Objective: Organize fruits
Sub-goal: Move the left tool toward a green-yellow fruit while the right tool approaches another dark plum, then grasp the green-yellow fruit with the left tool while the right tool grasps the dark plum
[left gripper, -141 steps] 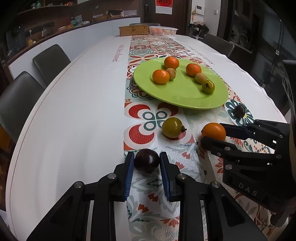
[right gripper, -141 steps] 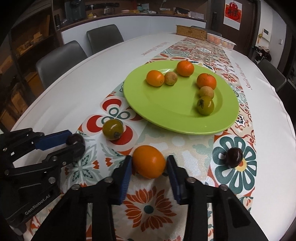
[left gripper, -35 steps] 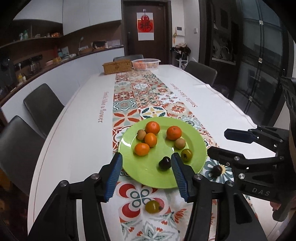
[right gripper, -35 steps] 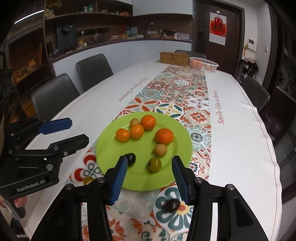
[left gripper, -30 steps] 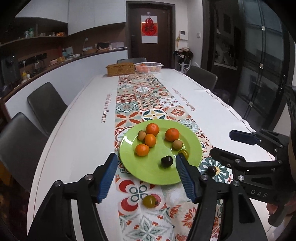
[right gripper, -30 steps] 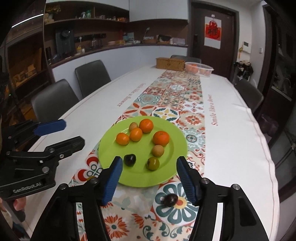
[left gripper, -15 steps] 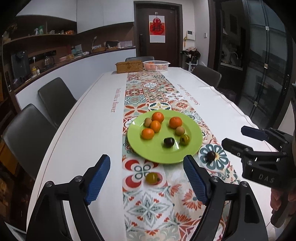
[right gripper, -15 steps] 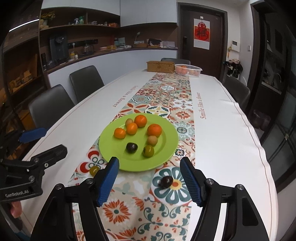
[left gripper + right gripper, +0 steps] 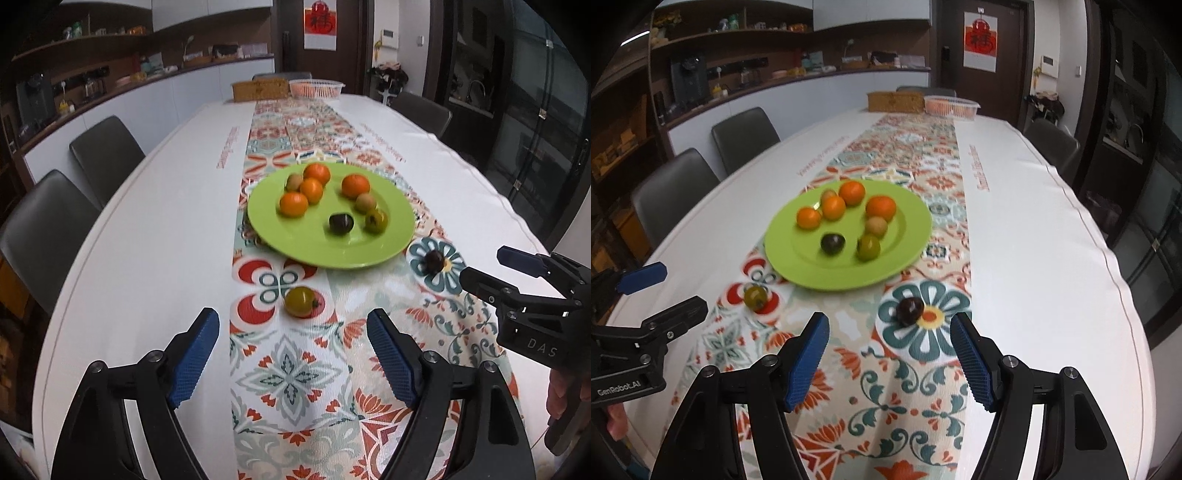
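A green plate (image 9: 314, 251) (image 9: 905, 254) on the patterned runner holds several oranges, small brown fruits, a green fruit and a dark plum (image 9: 340, 222) (image 9: 832, 243). A green tomato-like fruit (image 9: 299, 301) (image 9: 755, 296) lies on the runner in front of the plate, just ahead of my open, empty left gripper (image 9: 293, 341). A dark plum (image 9: 434, 260) (image 9: 909, 311) lies on a teal flower pattern, just ahead of my open, empty right gripper (image 9: 890, 339). The right gripper also shows in the left wrist view (image 9: 491, 271); the left gripper shows in the right wrist view (image 9: 665, 290).
A long white table (image 9: 155, 229) carries the runner. A wicker box (image 9: 260, 89) and a pink basket (image 9: 316, 88) stand at its far end. Dark chairs (image 9: 105, 155) line the left side, others (image 9: 1051, 144) the right. A counter runs along the back wall.
Both grippers have dropped lower and closer to the table after pulling back from the plate. The left now faces the green fruit, the right the loose plum. Both stay open.
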Demonstrator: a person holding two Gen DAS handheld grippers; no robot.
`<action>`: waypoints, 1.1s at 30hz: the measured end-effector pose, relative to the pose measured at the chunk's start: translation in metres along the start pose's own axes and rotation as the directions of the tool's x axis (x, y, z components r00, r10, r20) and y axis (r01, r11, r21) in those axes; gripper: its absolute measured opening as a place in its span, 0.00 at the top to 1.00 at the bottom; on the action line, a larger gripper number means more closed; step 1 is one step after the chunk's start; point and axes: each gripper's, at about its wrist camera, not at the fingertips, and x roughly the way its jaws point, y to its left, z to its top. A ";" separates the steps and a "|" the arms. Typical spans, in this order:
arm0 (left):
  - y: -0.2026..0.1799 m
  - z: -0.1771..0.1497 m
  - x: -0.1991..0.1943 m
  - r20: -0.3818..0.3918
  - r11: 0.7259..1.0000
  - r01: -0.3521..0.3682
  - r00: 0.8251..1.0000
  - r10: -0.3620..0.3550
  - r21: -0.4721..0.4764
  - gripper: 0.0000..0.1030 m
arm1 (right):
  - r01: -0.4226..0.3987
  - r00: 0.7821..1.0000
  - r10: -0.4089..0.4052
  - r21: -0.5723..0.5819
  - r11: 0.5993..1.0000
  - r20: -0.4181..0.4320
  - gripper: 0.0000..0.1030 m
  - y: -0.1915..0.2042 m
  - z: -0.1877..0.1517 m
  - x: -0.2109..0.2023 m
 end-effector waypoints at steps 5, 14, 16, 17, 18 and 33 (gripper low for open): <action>0.000 -0.004 0.019 -0.046 1.000 -0.005 0.999 0.005 0.005 0.20 | 0.019 0.999 -0.019 0.011 1.000 -0.044 0.33 -0.005 -0.006 0.017; 0.003 0.005 0.044 -0.060 1.000 -0.012 0.998 0.012 0.002 0.20 | 0.042 0.996 -0.039 0.037 0.998 -0.085 0.36 -0.016 0.000 0.045; 0.004 0.008 0.050 -0.063 1.000 -0.018 0.998 0.018 -0.002 0.20 | 0.039 0.995 -0.034 0.048 0.998 -0.096 0.38 -0.019 0.001 0.052; 0.004 0.009 0.052 -0.063 1.000 -0.022 0.998 0.021 -0.005 0.21 | 0.037 0.995 -0.032 0.049 0.998 -0.098 0.39 -0.019 0.002 0.054; 0.005 0.010 0.054 -0.064 1.000 -0.026 0.998 0.026 -0.009 0.21 | 0.038 0.994 -0.033 0.049 0.998 -0.101 0.40 -0.019 0.003 0.056; 0.005 0.014 0.079 -0.118 0.999 0.020 0.993 -0.025 -0.038 0.56 | 0.016 0.990 -0.008 0.054 0.998 -0.144 0.57 -0.021 0.006 0.084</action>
